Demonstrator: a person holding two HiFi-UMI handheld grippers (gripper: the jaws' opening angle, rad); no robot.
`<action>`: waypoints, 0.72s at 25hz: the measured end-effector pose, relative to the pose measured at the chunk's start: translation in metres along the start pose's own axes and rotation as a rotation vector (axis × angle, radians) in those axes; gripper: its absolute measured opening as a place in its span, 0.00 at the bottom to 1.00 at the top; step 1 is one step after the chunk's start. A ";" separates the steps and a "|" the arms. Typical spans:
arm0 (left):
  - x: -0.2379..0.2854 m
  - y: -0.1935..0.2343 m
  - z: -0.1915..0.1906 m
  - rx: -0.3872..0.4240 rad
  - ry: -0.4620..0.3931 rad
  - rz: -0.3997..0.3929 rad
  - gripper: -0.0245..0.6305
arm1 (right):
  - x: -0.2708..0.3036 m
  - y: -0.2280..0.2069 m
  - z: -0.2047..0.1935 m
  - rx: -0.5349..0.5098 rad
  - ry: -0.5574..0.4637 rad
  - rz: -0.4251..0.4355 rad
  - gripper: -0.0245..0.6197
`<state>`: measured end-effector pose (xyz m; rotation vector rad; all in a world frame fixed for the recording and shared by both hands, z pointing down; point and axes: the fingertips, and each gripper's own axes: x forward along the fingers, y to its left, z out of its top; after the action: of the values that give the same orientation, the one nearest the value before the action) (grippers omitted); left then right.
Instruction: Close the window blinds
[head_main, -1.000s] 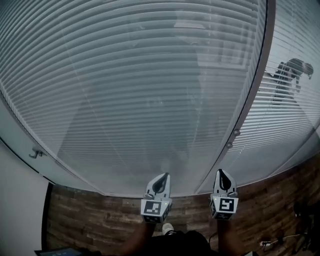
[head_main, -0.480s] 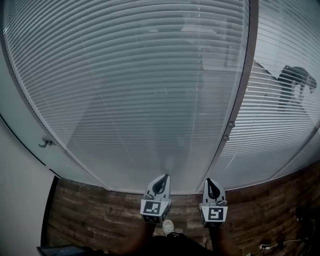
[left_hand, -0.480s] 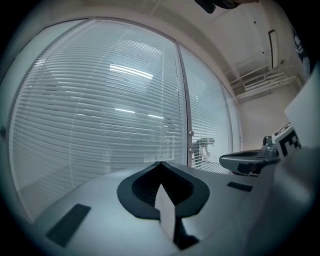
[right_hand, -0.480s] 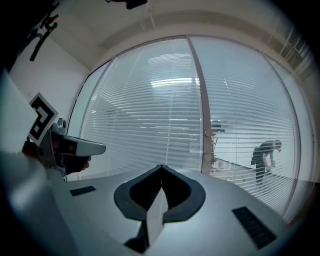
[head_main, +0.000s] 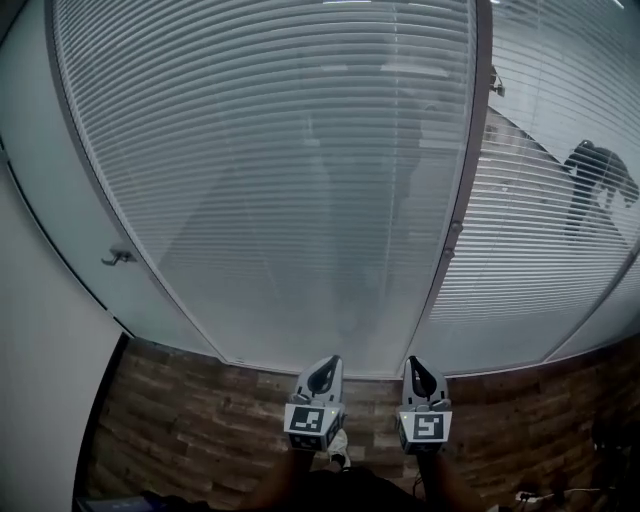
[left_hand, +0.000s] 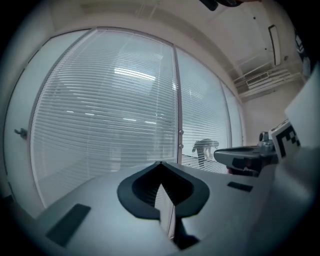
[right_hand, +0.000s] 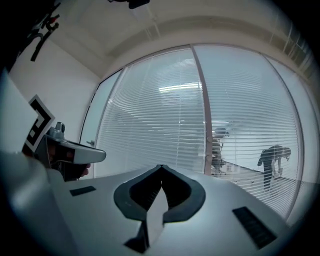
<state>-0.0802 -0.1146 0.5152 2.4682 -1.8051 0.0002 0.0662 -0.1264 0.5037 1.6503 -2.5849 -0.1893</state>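
Wood-plank floor (head_main: 180, 420) below, thin horizontal-slatted window blinds (head_main: 280, 180) ahead of the fingers, left gripper (head_main: 328, 362) and right gripper (head_main: 416, 364) both pinched together, empty.

left gripper (head_main: 322, 374) beside right gripper (head_main: 419, 374), both before blinds (head_main: 300, 180).

My head view cuts off the tops of the blinds (head_main: 270, 150), and the right-hand slats half hide a dark figure (head_main: 592, 165) beyond the glass.
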 end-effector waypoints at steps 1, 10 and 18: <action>-0.009 -0.003 0.000 0.000 -0.002 0.008 0.03 | -0.006 0.003 0.002 -0.003 -0.008 0.005 0.04; -0.083 -0.034 0.001 0.045 -0.033 0.029 0.03 | -0.068 0.023 0.019 -0.067 -0.070 0.006 0.04; -0.127 -0.050 -0.003 0.050 -0.034 0.027 0.03 | -0.105 0.042 0.022 -0.104 -0.087 0.027 0.04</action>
<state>-0.0709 0.0211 0.5084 2.4921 -1.8749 0.0051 0.0701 -0.0122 0.4888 1.6052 -2.6093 -0.3951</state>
